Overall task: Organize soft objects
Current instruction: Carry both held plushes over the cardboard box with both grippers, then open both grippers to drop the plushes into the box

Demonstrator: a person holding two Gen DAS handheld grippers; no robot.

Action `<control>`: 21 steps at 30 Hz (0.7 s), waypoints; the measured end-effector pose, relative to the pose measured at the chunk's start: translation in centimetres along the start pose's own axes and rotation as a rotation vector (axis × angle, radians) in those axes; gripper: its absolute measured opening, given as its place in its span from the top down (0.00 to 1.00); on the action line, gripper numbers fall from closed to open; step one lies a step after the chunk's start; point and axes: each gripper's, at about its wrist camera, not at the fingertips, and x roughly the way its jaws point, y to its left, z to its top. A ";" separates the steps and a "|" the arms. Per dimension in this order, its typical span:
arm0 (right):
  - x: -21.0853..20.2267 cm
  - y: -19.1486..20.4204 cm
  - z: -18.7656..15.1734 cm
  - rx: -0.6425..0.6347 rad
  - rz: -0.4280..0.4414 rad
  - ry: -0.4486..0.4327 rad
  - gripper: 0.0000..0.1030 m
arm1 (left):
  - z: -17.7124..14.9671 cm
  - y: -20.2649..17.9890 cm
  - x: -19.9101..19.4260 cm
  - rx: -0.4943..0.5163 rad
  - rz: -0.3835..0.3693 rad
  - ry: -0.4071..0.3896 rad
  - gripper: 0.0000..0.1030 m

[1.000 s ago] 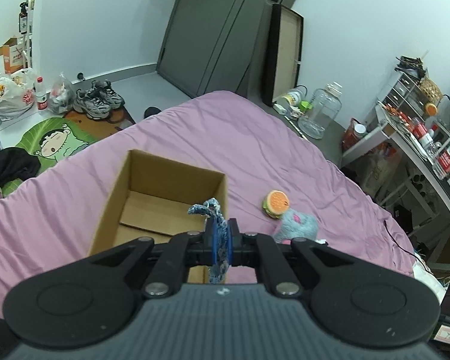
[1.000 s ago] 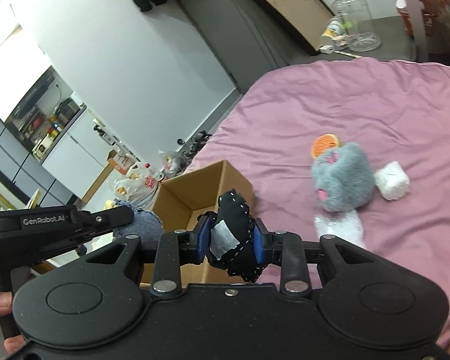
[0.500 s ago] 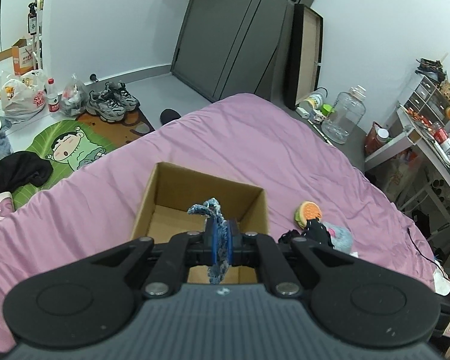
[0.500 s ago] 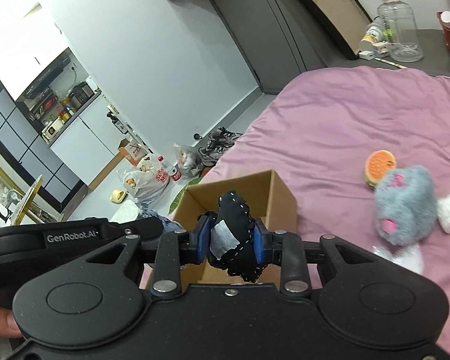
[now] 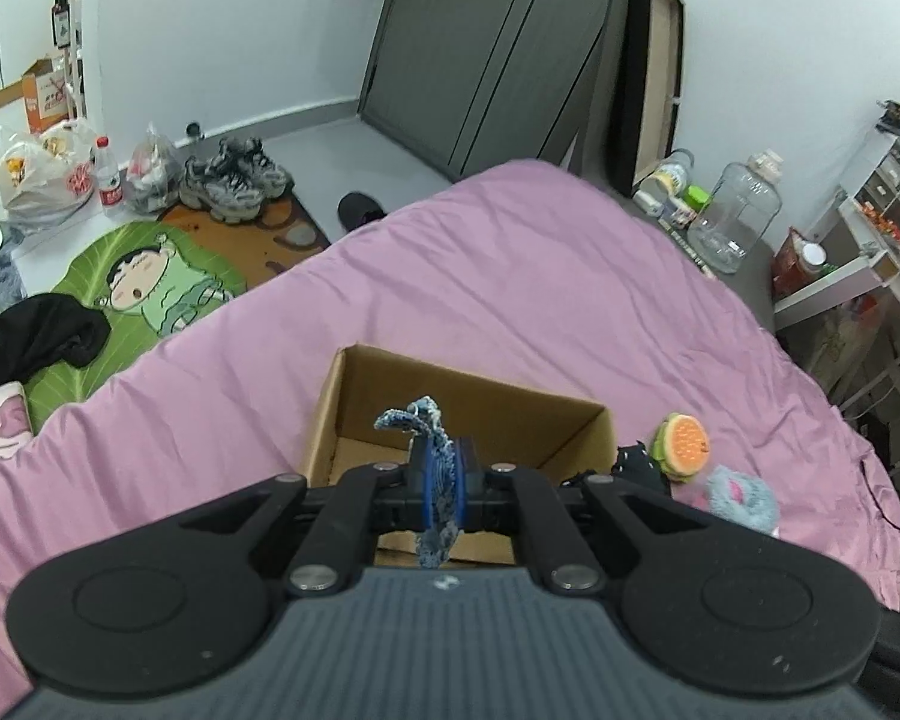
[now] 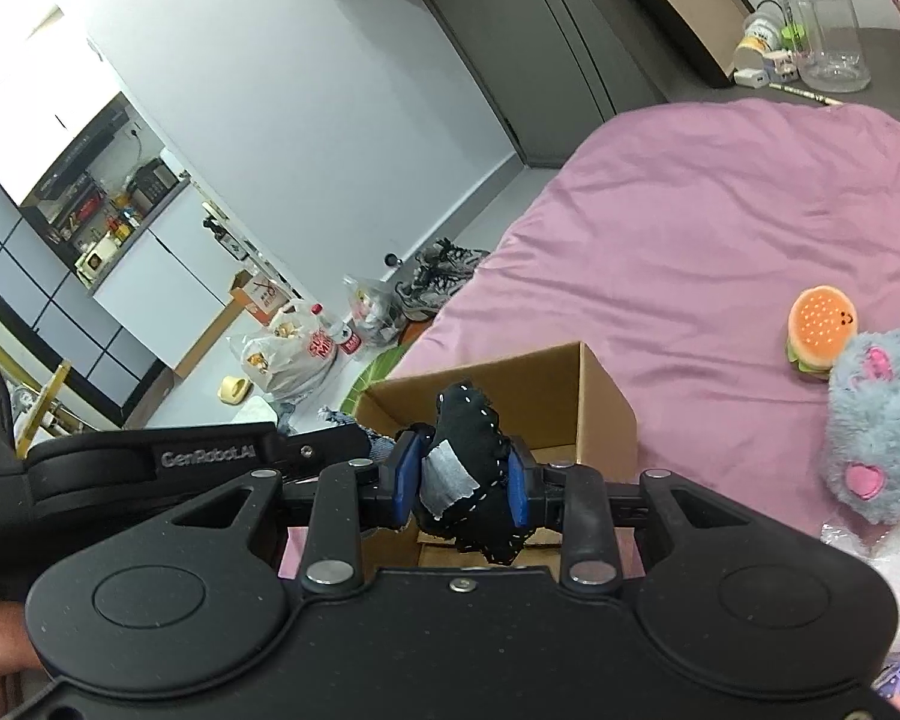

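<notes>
An open cardboard box (image 5: 576, 420) stands on the pink bed (image 5: 510, 276); it also shows in the right wrist view (image 6: 606, 402). My left gripper (image 5: 444, 483) is shut on a blue knitted cloth (image 5: 435, 450) over the box's near edge. My right gripper (image 6: 465, 477) is shut on a black stitched soft toy (image 6: 474, 438) at the box's near right side. A burger plush (image 6: 819, 333) and a grey-blue fluffy plush (image 6: 876, 438) lie right of the box; both also show in the left wrist view, burger plush (image 5: 684, 441) and fluffy plush (image 5: 741, 495).
The left gripper's body (image 6: 150, 462) sits left of the box in the right wrist view. On the floor left of the bed lie a cartoon mat (image 5: 150, 288), shoes (image 5: 234, 180) and bags (image 5: 36, 180). A clear jug (image 5: 732, 219) and shelves (image 5: 870, 252) stand to the right.
Both grippers have moved left towards the box with their objects still held. The box now sits more centred in both views, and the plush toys have shifted right.
</notes>
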 end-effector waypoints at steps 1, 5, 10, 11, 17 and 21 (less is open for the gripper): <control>0.3 -0.1 0.0 0.003 -0.003 0.004 0.71 | 0.1 0.2 0.5 0.000 0.002 0.012 0.94; 1.3 -0.1 0.1 0.015 -0.017 0.017 0.71 | 0.4 0.4 1.7 0.016 0.035 0.033 0.93; 2.5 0.0 0.2 0.021 -0.031 0.041 0.71 | 1.8 0.9 1.8 0.016 0.095 0.051 0.90; 2.8 0.0 0.3 0.024 -0.028 0.047 0.71 | 2.1 1.0 1.9 0.014 0.093 0.061 0.90; 3.4 0.7 0.2 0.012 -0.014 0.057 0.64 | 2.6 1.4 1.0 0.017 0.121 0.062 0.74; 3.4 0.8 0.0 0.017 -0.017 0.065 0.47 | 2.2 1.6 0.3 0.012 0.136 0.071 0.60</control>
